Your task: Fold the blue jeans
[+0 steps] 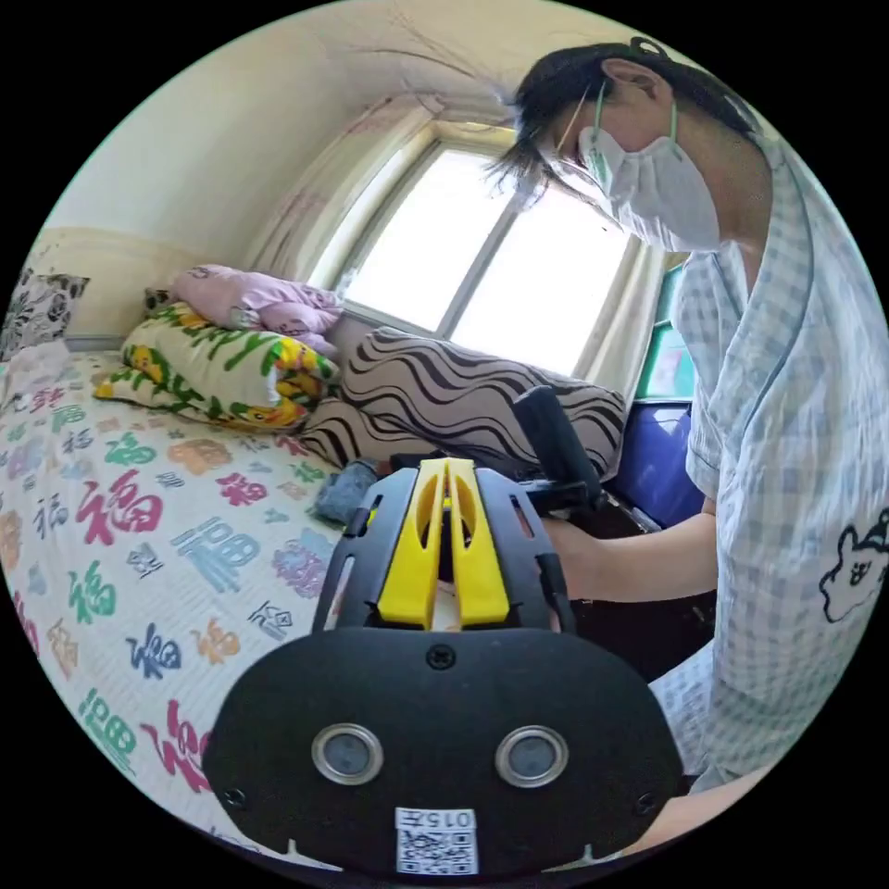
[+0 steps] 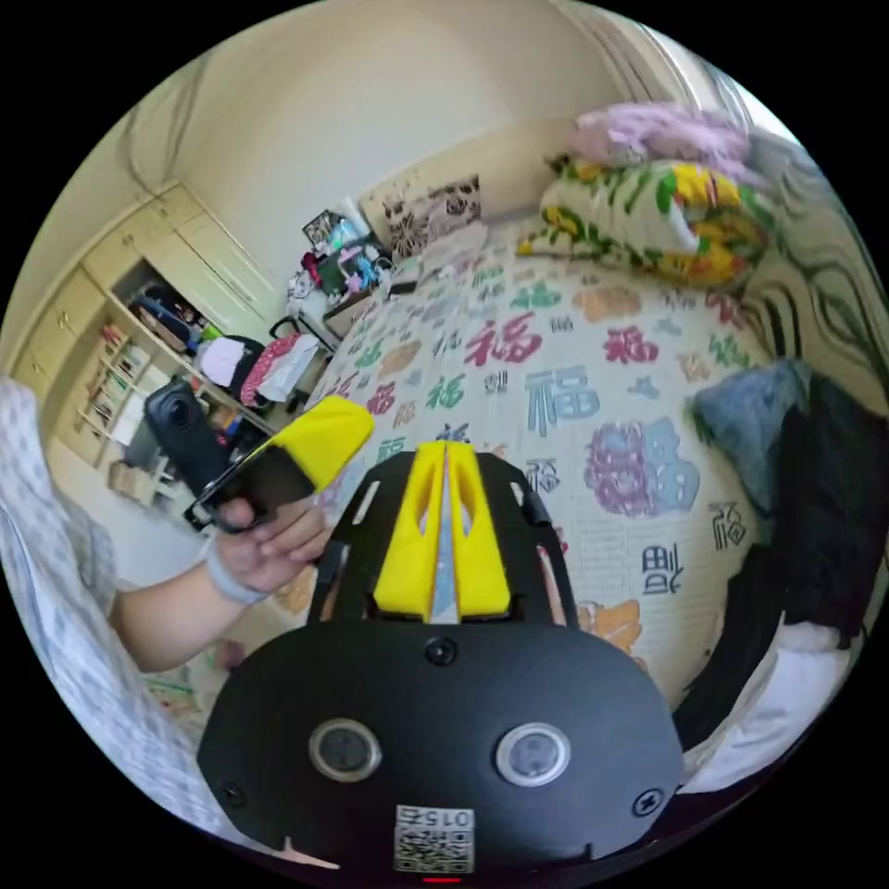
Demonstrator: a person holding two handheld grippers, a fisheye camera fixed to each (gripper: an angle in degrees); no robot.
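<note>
The blue jeans (image 2: pixel 748 414) lie crumpled on the bed beside a black garment (image 2: pixel 829 519). In the left gripper view the jeans (image 1: pixel 341 491) show as a small heap just left of my jaws, in front of the zebra-striped cushion (image 1: pixel 444 398). My left gripper (image 1: pixel 446 470) is held in the air with its yellow jaws shut on nothing. My right gripper (image 2: pixel 444 456) hovers over the bed, also shut and holding nothing, well left of the jeans. The left gripper (image 2: pixel 356 421) shows from the side, held in a hand (image 2: pixel 269 542).
The bed (image 2: pixel 556 370) has a sheet printed with coloured characters. Folded quilts (image 1: pixel 222 366) are stacked by the window (image 1: pixel 482 269). A white cloth (image 2: pixel 787 685) lies under the black garment. A person in a checked shirt (image 1: pixel 787 463) stands close. Shelves (image 2: pixel 111 370) stand across the room.
</note>
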